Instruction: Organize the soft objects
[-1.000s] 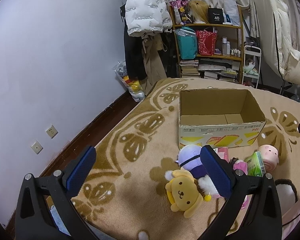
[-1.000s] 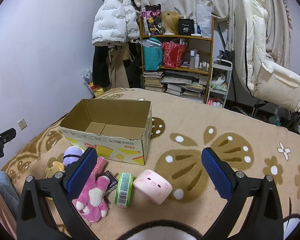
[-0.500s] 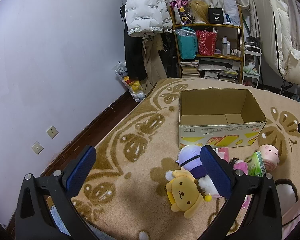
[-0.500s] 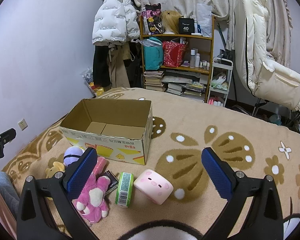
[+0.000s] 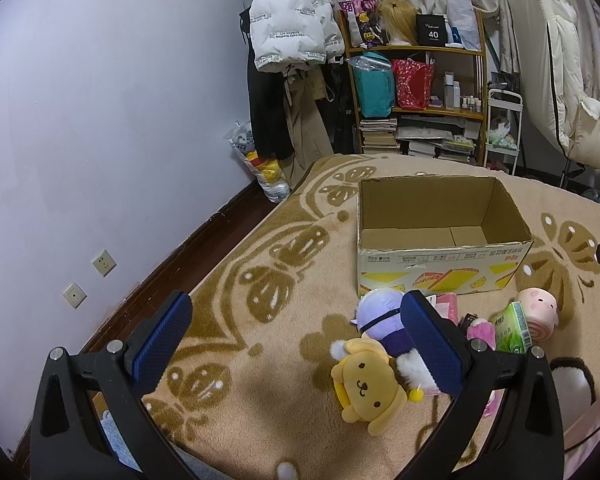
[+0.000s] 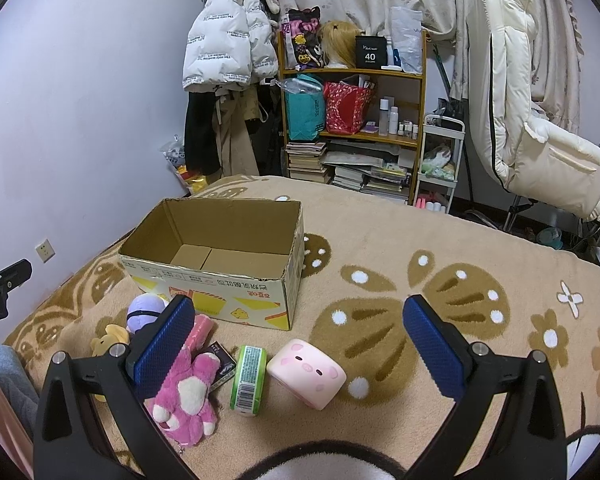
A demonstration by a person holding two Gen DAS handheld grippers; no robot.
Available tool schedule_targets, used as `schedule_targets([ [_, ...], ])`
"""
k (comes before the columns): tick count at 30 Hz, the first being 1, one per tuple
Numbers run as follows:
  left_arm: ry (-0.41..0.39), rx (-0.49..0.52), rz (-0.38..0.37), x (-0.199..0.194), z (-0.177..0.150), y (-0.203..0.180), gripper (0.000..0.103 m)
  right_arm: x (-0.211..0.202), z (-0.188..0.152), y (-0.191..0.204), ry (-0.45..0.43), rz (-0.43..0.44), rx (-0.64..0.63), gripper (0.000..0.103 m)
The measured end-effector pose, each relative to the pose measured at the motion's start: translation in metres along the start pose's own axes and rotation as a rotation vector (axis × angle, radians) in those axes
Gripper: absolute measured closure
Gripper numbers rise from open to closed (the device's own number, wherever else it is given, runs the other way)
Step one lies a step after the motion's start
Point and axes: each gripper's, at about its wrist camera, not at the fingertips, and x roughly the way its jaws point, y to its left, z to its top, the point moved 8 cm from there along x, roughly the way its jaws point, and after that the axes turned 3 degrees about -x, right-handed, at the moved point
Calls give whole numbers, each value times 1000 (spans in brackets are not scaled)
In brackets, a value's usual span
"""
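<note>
Nearest the cameras, the left gripper (image 5: 296,340) and right gripper (image 6: 298,344) both hover with jaws spread wide, holding nothing, above a tan rug (image 6: 420,248) patterned with brown butterflies. Just beyond the right gripper lies a row of soft things: a pink plush bear (image 6: 188,394), a green tissue pack (image 6: 249,376), and a pink pig cushion (image 6: 308,372). To their left sit a yellow plush dog (image 5: 366,384) and a purple plush (image 5: 380,314), touching each other. Behind this cluster stands an open cardboard box (image 6: 220,272) with nothing inside, close to the toys. Farther back, against the wall, a wooden shelf (image 6: 352,120) holds bags and books, beside a hanging white puffer jacket (image 6: 228,36).
</note>
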Motion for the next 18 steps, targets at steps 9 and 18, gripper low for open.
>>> schedule_targets([
  [9,2,1,1,0,-1,1,0,1,-1,0,1,1,1,0],
  [18,3,1,0,0,-2,0,0,1,-1,0,0,0,0,0],
])
